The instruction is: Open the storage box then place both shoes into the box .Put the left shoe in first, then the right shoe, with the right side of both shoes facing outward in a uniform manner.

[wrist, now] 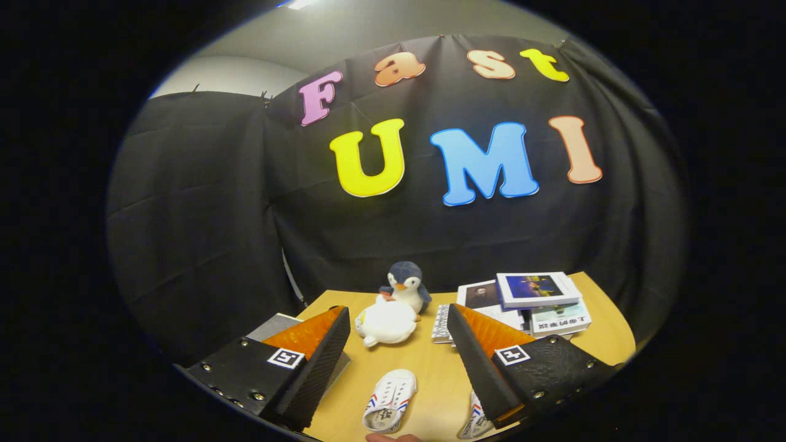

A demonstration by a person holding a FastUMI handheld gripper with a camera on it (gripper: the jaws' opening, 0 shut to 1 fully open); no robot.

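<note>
Two small white shoes with red and blue stripes lie on the wooden table (430,362). One shoe (389,400) rests between my fingers, low and near me. The other shoe (474,422) is partly hidden under the right finger (485,362). A grey box (276,325) sits behind the left finger (319,368), mostly covered by it; I cannot tell whether its lid is up. My gripper (399,344) is open, held above the table, with nothing between its fingers.
A white plush toy (385,323) and a blue penguin plush (406,283) sit just beyond the fingers at mid-table. A stack of books and magazines (528,304) lies at the back right. The table's far edge meets the black cloth wall.
</note>
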